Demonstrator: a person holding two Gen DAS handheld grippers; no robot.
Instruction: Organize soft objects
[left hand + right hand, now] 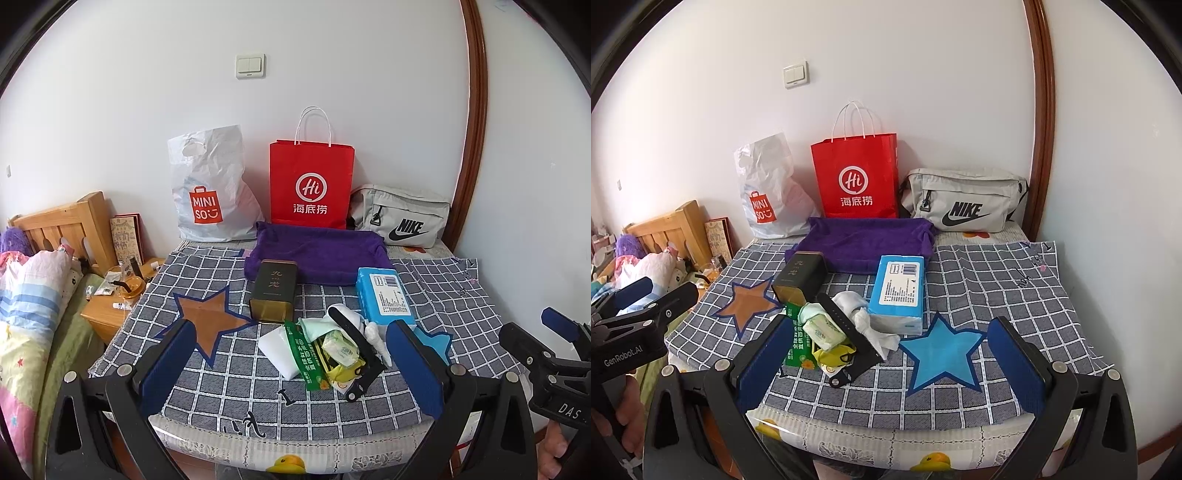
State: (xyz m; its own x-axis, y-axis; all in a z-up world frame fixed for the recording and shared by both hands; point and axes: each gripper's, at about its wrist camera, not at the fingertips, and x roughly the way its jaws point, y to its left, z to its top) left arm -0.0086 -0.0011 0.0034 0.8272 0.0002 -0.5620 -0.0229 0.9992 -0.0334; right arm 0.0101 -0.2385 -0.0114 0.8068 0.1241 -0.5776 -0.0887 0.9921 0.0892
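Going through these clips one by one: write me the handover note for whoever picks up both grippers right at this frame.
Left gripper: jaws open, empty, hanging over the near edge of the checked cloth.
Right gripper: jaws open, empty, above the blue star.
Things: mixed pile of packets, white cloth and a black strap at centre; blue tissue pack and dark tin behind it; purple towel further back; three bags along the wall.
Done: nothing sorted by the look of it.
Left: all of it.
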